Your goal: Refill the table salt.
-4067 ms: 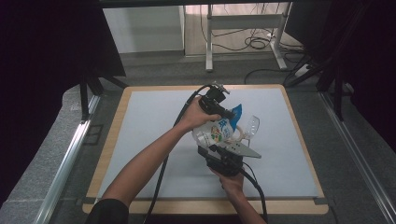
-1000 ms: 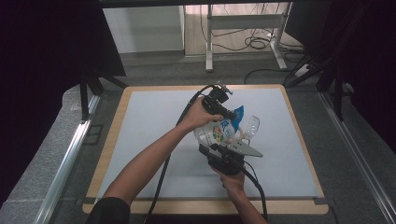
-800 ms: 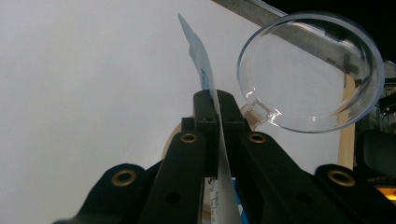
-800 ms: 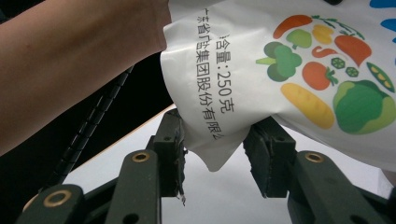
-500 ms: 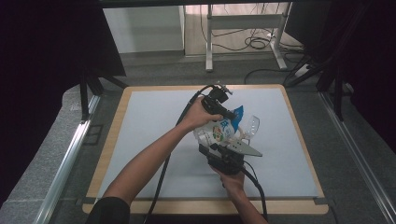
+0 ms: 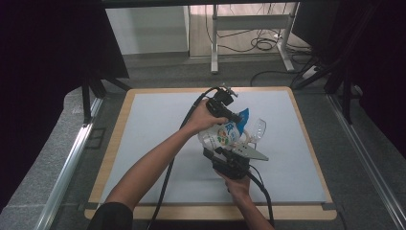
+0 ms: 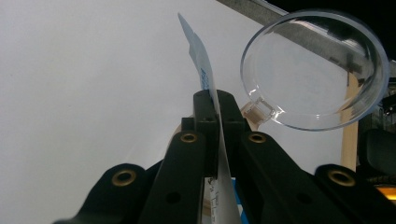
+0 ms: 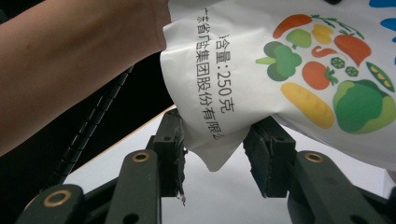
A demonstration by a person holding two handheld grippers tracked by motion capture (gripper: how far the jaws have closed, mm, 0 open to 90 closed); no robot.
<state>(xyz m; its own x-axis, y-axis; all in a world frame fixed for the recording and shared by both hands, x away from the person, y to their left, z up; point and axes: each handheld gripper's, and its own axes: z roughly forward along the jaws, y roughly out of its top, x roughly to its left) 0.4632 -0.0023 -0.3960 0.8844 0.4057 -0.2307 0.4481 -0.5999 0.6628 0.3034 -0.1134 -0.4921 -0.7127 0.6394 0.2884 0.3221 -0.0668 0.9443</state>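
Observation:
A white pouch (image 6: 223, 134) with a blue top and vegetable pictures hangs above the middle of the table. My left gripper (image 6: 233, 116) is shut on its thin upper edge (image 7: 198, 56); in the left gripper view the jaws (image 7: 217, 100) pinch the film flat. My right gripper (image 6: 221, 152) sits below the pouch and points up at it. Its jaws (image 8: 218, 122) stand open, with the pouch's lower corner (image 8: 212, 154) hanging between the pads. A clear plastic cup (image 6: 258, 128) stands just right of the pouch, seen mouth-on beyond the left jaws (image 7: 317, 70).
A pale mat (image 6: 153, 134) covers the table inside a wooden border (image 6: 115, 143). The person's left forearm (image 8: 70, 65) crosses close above the right gripper. Black cables (image 6: 167, 177) trail from both grippers toward the near edge. A desk frame (image 6: 249, 24) stands beyond the table.
Almost nothing has moved. Since the earliest frame the pouch's blue top shows a little more beside the left gripper; both hands stay in place.

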